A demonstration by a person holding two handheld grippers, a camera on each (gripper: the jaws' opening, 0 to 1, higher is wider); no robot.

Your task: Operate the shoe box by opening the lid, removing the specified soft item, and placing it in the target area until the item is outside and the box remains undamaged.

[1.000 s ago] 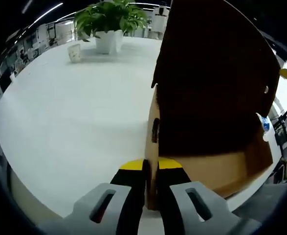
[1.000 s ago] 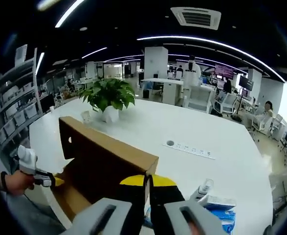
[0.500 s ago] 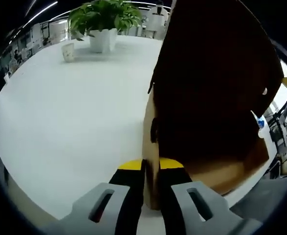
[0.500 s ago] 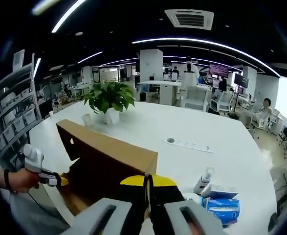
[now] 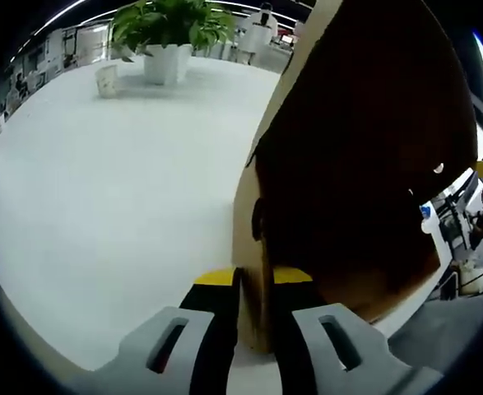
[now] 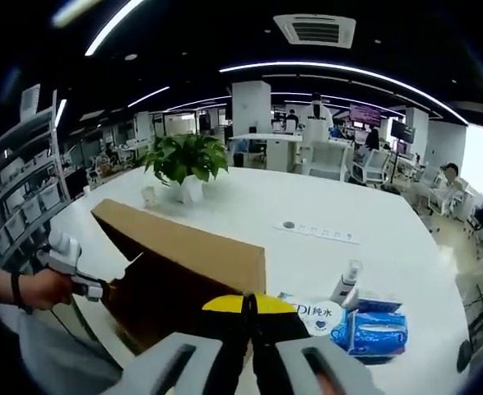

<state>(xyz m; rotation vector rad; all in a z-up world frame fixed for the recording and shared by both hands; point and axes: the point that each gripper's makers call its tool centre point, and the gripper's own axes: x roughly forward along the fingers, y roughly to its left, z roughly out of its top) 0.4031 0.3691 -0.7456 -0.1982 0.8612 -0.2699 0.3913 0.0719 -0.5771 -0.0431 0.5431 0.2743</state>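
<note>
Left gripper view: the left gripper has its jaws closed on the thin cardboard edge of the shoe box, at the near end wall where a small finger slot shows. The lid rises steeply just ahead and to the right of the jaws, its dark inner face turned to the camera, so the box's long axis runs away from this gripper toward the far right. What lies inside the box is in shadow; I cannot make out the soft item. The white table spreads to the left, with a potted plant and a small cup at its far side.

Right gripper view: the right gripper is pinched shut on the lid's free corner, holding it up. The lid runs leftward from these jaws to the other gripper, held in a person's hand at the opposite end. The interior is hidden behind the raised lid, so the contents cannot be told. Just right of the box lie a packet of wipes, a blue tissue pack and a small bottle. Judging from this, the right gripper is the one free to reach in once the lid stays up.
</note>
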